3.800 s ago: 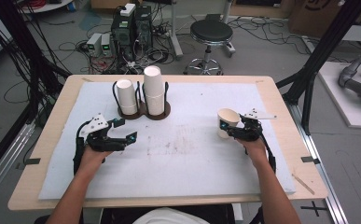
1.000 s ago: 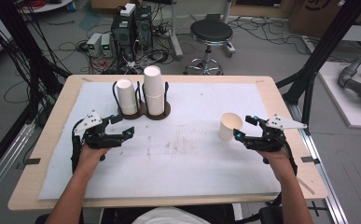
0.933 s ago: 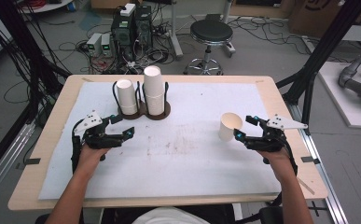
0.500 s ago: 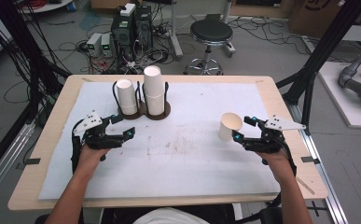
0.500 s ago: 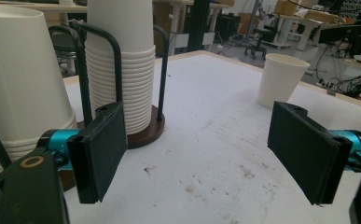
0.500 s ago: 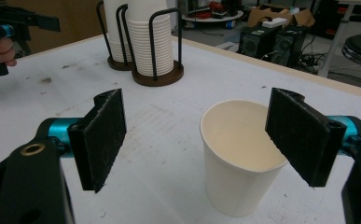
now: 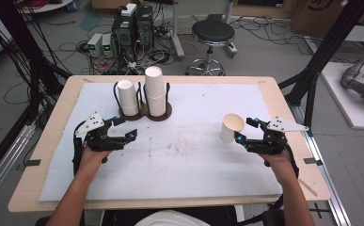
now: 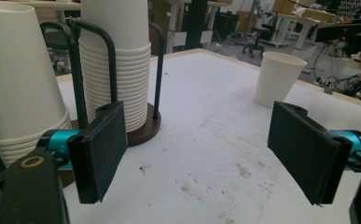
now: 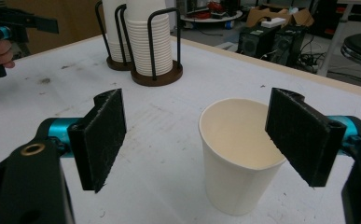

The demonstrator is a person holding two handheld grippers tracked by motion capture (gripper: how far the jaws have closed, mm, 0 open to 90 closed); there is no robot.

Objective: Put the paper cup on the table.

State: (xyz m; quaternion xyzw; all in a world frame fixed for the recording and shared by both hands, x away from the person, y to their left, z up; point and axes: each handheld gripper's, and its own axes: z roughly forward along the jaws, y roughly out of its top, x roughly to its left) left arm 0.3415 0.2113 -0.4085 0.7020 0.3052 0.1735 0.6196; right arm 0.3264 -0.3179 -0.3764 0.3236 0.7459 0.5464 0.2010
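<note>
High view: a single paper cup [image 7: 232, 127] stands upright, mouth up, on the white mat [image 7: 184, 155], on its right side, just ahead of the right gripper [image 7: 243, 131]. That gripper's jaws are spread wide and hold nothing; in the right gripper view the cup [image 9: 238, 161] sits between them, nearer one jaw, and I cannot tell if that jaw touches it. The cup's long axis is vertical, so a sideways squeeze would suit. The left gripper [image 7: 125, 128], also wide open and empty, lies well apart from the cup, near the rack [image 7: 144, 112]. The count: one loose cup, two stacks [image 7: 154, 91] in the rack, two grippers.
</note>
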